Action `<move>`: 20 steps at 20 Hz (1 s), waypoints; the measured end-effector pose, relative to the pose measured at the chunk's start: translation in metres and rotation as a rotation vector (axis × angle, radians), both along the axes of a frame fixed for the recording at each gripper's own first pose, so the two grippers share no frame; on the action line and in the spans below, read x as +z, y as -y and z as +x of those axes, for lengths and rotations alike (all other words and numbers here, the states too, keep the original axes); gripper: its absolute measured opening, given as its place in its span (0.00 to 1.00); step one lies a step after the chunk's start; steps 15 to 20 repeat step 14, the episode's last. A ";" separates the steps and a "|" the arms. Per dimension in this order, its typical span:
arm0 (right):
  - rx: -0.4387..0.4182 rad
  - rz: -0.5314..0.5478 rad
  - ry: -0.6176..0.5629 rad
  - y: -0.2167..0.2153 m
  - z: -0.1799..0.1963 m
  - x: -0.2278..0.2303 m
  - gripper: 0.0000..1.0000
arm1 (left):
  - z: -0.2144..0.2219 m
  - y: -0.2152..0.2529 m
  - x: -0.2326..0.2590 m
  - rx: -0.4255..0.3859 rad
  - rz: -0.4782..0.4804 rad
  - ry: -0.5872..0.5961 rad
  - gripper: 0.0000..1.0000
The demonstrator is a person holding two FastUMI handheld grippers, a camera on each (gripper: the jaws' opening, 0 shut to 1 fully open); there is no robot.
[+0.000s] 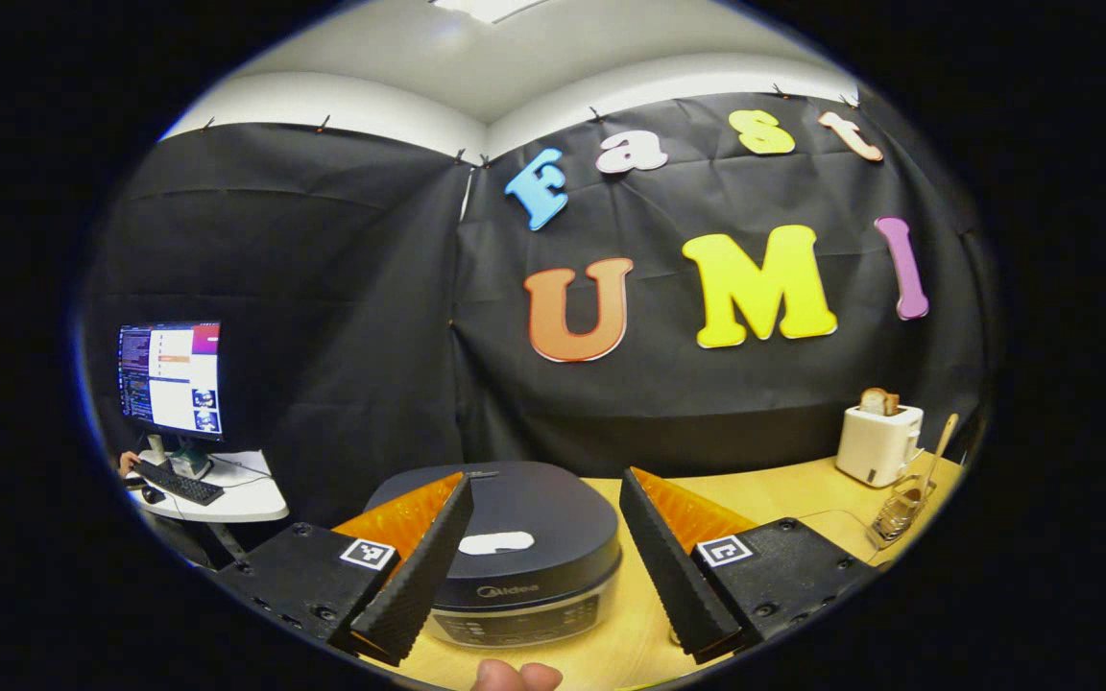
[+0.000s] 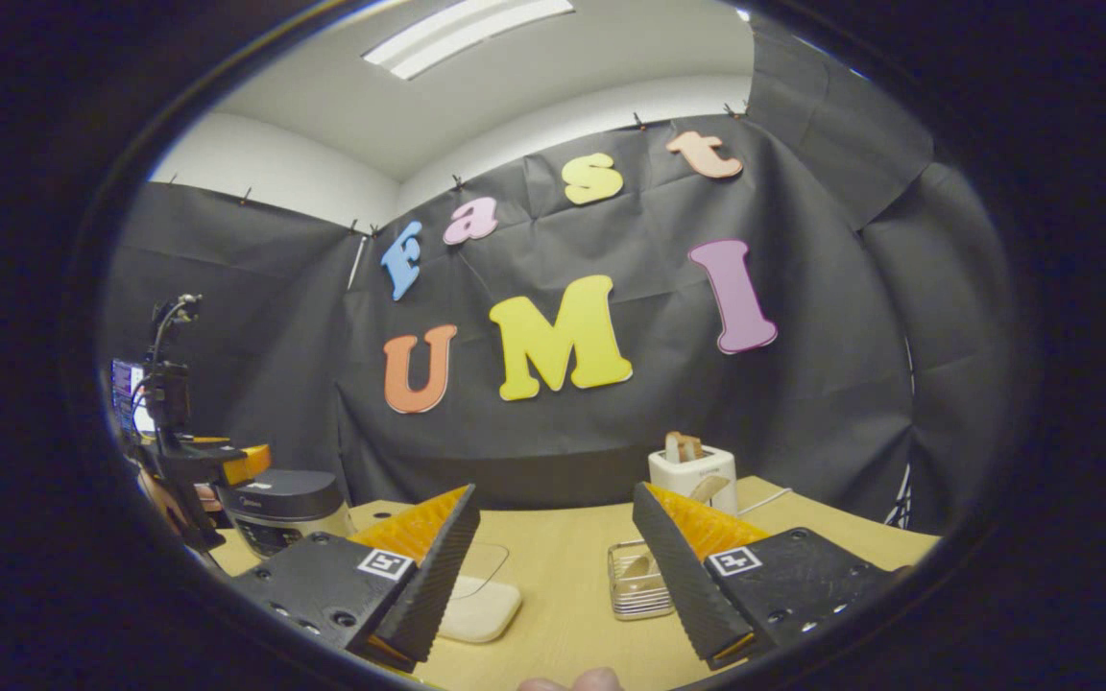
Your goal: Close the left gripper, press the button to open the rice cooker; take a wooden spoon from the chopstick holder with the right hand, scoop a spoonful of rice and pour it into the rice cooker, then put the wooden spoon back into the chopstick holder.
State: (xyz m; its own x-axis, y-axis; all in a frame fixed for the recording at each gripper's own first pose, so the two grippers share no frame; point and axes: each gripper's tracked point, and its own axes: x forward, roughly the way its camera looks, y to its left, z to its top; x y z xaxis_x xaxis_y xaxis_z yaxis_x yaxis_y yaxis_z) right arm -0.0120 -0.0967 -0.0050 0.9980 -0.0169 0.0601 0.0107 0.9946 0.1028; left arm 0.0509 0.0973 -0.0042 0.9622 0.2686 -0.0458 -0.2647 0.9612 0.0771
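The dark grey rice cooker (image 1: 515, 537) stands shut on the wooden table, its pale oval lid button (image 1: 495, 543) facing up. My left gripper (image 1: 550, 629) hovers open just above and in front of it, one finger on each side of the lid. In the right gripper view the cooker (image 2: 284, 504) sits at far left. My right gripper (image 2: 558, 645) is open and holds nothing. Just ahead of its right finger stands the wire chopstick holder (image 2: 635, 576) with the wooden spoon (image 2: 707, 489) leaning in it. The holder (image 1: 901, 511) and spoon (image 1: 943, 440) also show far right.
A white toaster (image 2: 692, 472) with bread in its slot stands behind the holder near the back wall. A shallow white container with a clear lid (image 2: 478, 603) lies on the table (image 2: 563, 557) by my right gripper's left finger. A monitor (image 1: 171, 379) sits on a side desk.
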 end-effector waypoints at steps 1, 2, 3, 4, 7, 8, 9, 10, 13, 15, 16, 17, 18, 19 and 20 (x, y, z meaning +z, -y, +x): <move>-0.013 -0.014 0.008 0.001 -0.003 0.003 0.95 | -0.005 0.015 0.005 -0.036 0.015 0.021 0.98; -0.023 -0.028 0.012 0.002 -0.006 0.005 0.95 | -0.012 0.027 0.006 -0.063 0.031 0.040 0.98; -0.027 -0.036 0.012 0.002 -0.010 0.007 0.95 | -0.017 0.037 0.007 -0.083 0.046 0.055 0.98; -0.028 -0.043 0.015 -0.001 -0.014 0.009 0.95 | -0.022 0.043 0.006 -0.096 0.056 0.066 0.97; -0.051 -0.078 0.032 -0.002 -0.026 0.017 0.95 | -0.034 0.071 0.006 -0.164 0.019 0.090 0.98; -0.059 -0.090 0.033 -0.003 -0.028 0.018 0.95 | -0.038 0.083 0.011 -0.196 0.000 0.109 0.98; -0.067 -0.095 0.030 -0.004 -0.030 0.018 0.95 | -0.043 0.090 0.014 -0.215 -0.009 0.122 0.98; -0.074 -0.095 0.026 -0.005 -0.034 0.018 0.95 | -0.047 0.095 0.014 -0.231 -0.013 0.127 0.98; -0.096 -0.103 0.034 -0.008 -0.043 0.022 0.95 | -0.059 0.110 0.012 -0.277 -0.014 0.134 0.98; -0.104 -0.108 0.034 -0.008 -0.045 0.020 0.95 | -0.061 0.114 0.011 -0.289 -0.017 0.140 0.98; -0.104 -0.108 0.034 -0.008 -0.045 0.020 0.95 | -0.061 0.114 0.011 -0.289 -0.017 0.140 0.98; -0.104 -0.108 0.034 -0.008 -0.045 0.020 0.95 | -0.061 0.114 0.011 -0.289 -0.017 0.140 0.98; -0.104 -0.108 0.034 -0.008 -0.045 0.020 0.95 | -0.061 0.114 0.011 -0.289 -0.017 0.140 0.98; -0.104 -0.108 0.034 -0.008 -0.045 0.020 0.95 | -0.061 0.114 0.011 -0.289 -0.017 0.140 0.98; -0.104 -0.108 0.034 -0.008 -0.045 0.020 0.95 | -0.061 0.114 0.011 -0.289 -0.017 0.140 0.98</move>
